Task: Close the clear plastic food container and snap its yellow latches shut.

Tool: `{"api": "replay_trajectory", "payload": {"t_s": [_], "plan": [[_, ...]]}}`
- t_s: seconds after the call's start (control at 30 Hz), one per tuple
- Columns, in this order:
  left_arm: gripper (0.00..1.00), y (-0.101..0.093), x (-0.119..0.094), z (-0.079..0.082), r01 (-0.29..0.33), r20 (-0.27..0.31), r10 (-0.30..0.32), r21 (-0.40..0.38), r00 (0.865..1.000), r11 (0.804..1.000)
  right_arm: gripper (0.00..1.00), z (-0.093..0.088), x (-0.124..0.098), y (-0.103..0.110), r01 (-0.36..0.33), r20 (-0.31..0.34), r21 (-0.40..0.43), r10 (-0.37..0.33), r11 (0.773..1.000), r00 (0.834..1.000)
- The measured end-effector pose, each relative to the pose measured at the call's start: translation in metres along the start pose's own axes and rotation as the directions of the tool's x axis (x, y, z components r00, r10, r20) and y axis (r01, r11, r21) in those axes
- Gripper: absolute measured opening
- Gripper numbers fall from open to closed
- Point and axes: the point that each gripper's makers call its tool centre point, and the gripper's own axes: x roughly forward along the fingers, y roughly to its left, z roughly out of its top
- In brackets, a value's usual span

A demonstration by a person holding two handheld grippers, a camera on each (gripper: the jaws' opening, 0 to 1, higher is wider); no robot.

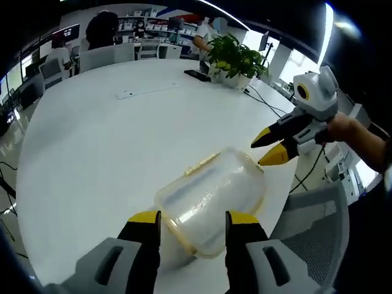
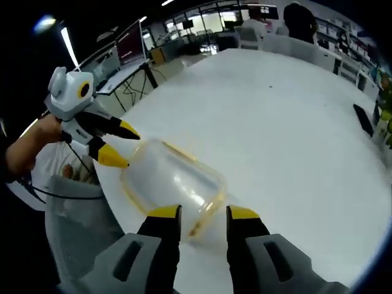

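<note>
Claws (image 1: 192,223) flanking container (image 1: 211,199) near table edge (image 1: 288,177)

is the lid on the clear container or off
On. The clear container lies on the white table with its lid seated along the yellow rim. Whether the yellow latches are snapped, I cannot tell.

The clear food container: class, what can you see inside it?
The clear food container on the white table looks empty through its cloudy walls; nothing shows within. Its underside against the table is hidden, and glare blurs parts of the interior.
</note>
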Motion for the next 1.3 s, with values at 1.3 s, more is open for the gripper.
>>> {"api": "replay_trajectory", "payload": {"t_s": [1.3], "plan": [[0.15, -0.051, 0.031, -0.002, 0.224, -0.129, -0.187, 0.423, 0.974, 0.878, 0.09, 0.031, 0.048, 0.051, -0.250, -0.141, -0.522, 0.206, 0.816, 0.968]]}}
